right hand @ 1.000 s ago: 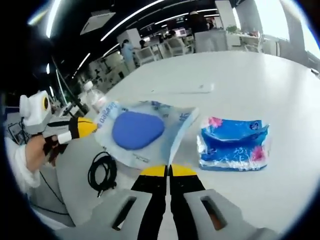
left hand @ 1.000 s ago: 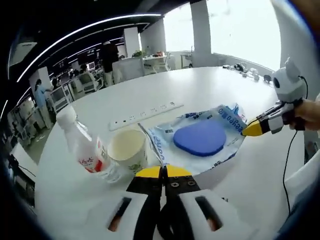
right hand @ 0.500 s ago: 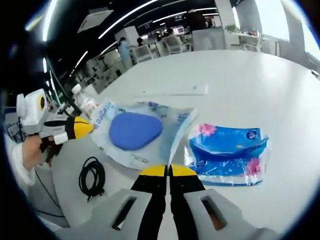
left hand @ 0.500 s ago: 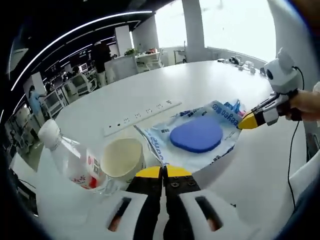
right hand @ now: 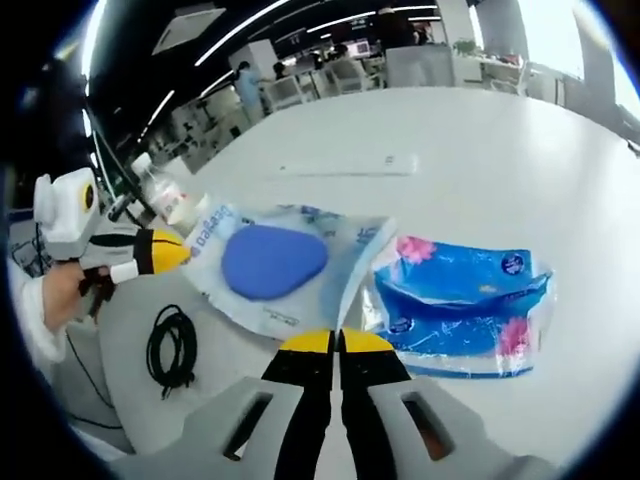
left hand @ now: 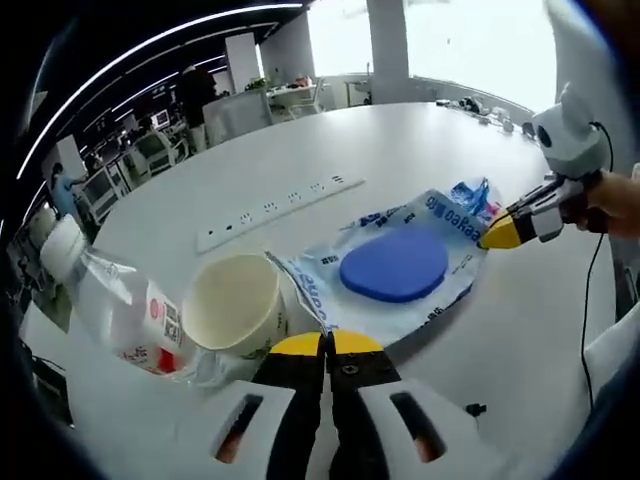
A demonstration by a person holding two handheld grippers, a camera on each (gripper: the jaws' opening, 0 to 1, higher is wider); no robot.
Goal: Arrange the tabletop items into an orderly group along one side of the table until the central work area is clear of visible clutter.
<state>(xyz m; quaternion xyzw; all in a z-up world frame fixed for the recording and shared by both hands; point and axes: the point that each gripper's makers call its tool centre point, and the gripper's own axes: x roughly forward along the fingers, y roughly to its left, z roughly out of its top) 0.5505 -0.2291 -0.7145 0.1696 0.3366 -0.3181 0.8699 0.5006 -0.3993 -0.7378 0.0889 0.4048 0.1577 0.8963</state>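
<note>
2 yellow-tipped grippers pinch opposite edges of a clear plastic bag (left hand: 400, 275) holding a blue pad (left hand: 394, 264). In the left gripper view, the left gripper (left hand: 325, 345) has its jaws pressed together on the bag's near edge, while the right gripper (left hand: 497, 236) clamps the far printed edge, held by a hand (left hand: 612, 201). Just left of the bag a paper cup (left hand: 231, 305) lies tipped on its side, touching a plastic bottle (left hand: 105, 303) with a red label, also on its side. Beyond them a white power strip (left hand: 280, 201) lies flat on the white table (left hand: 330, 150). In the right gripper view, a blue tissue pack (right hand: 462, 305) sits just right of the bag, and a coiled black cable (right hand: 170, 345) lies to the left.
</note>
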